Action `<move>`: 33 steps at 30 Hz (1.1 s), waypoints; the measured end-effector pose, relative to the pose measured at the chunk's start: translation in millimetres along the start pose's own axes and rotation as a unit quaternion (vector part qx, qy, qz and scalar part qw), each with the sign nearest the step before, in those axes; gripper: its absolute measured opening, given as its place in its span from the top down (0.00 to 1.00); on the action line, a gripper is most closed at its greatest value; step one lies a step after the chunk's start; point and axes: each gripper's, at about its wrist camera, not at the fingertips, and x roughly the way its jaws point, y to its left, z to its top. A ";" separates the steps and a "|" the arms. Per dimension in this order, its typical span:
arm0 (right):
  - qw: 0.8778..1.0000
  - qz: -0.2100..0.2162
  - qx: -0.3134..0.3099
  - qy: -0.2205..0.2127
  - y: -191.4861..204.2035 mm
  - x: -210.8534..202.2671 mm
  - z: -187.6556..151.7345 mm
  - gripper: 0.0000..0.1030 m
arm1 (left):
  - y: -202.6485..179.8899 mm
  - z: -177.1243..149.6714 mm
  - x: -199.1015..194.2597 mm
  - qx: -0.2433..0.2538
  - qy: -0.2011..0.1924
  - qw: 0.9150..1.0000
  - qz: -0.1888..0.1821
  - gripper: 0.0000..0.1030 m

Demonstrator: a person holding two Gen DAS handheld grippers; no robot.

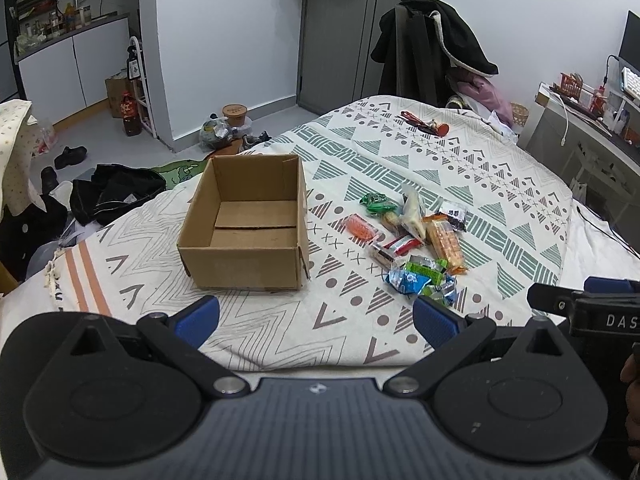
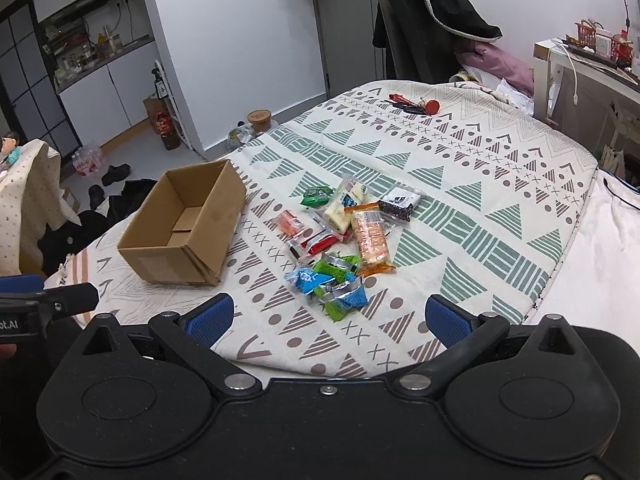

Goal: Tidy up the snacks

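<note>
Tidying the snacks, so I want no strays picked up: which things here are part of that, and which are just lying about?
Job:
cardboard box, empty
snack packets, loose on the bedspread
left gripper and right gripper, both open

Lying about:
red bits at the far end
black coat on the chair
shoes on the floor

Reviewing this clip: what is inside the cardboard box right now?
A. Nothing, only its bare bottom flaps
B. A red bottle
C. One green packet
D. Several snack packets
A. Both views look into the cardboard box and show only bare bottom flaps, while the snack packets all lie on the patterned bedspread beside it.
</note>
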 end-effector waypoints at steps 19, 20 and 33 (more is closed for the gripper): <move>0.996 0.034 0.067 0.052 -30.6 68.7 7.5 0.18 | -33.0 16.8 68.6 -0.007 0.027 0.999 -0.021 0.10; 0.995 0.037 0.071 0.057 -31.4 73.3 7.3 0.18 | -34.8 17.5 73.1 -0.008 0.031 0.999 -0.023 0.11; 0.987 0.050 0.123 0.095 -42.6 121.9 5.6 0.38 | -51.8 23.4 120.1 -0.020 0.061 0.998 -0.021 0.28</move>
